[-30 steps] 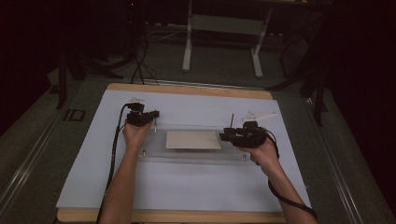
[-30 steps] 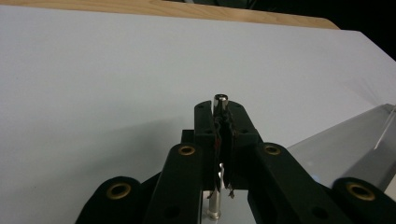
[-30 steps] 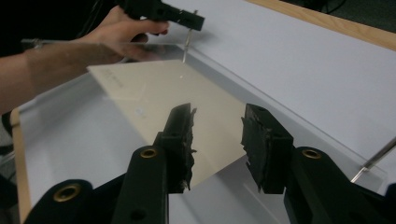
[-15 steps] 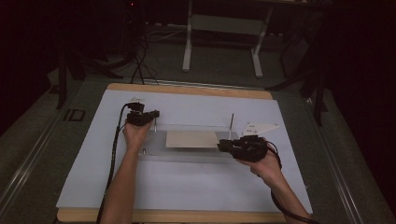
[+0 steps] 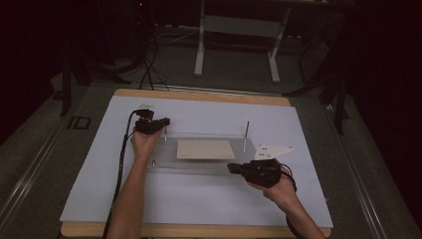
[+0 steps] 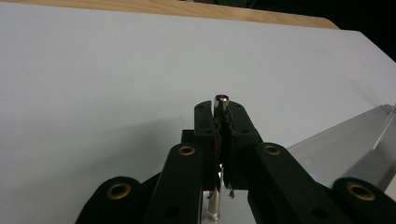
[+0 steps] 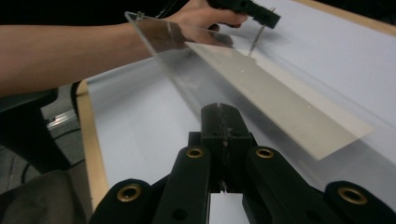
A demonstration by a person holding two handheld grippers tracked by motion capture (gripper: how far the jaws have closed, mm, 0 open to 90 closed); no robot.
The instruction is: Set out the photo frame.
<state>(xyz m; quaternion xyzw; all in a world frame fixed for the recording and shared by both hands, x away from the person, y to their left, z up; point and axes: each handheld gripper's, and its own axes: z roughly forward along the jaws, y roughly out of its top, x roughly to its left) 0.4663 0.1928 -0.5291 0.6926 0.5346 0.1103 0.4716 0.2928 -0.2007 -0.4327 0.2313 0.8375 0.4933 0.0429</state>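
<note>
Grip on the pin (image 6: 221,100) is firm: the left gripper (image 6: 222,109) is clenched around this thin metal post, which stands upright at the far left corner of the plate (image 5: 169,160). The right gripper (image 5: 232,168) is at the near right corner of the plate. Its jaws have just been closing and now press together. In the right gripper view I cannot tell if something thin is caught between them.

The plate is clear and lies flat in the middle of the white mat (image 5: 199,204). A beige sheet (image 5: 205,149) rests on its centre. A second tall pin (image 5: 246,135) stands at the far right corner, and a short one (image 5: 153,163) at the near left.

I judge the plate to be stiff plastic, not heavy, with smooth and slippery faces, so a pinch on its flat top would slide. Its edge looks thick enough for the jaws, and the corners are the better place to hold it. The pins are hard, round and narrow. A jaw should close on the middle of one, square to it, otherwise the pin can roll out or tilt in its hole. The sheet looks thin and light, probably paper or card. It is loose on the plate, so it may slip off if the plate is tilted or pulled quickly. Both ends of the plate should rise level.
</note>
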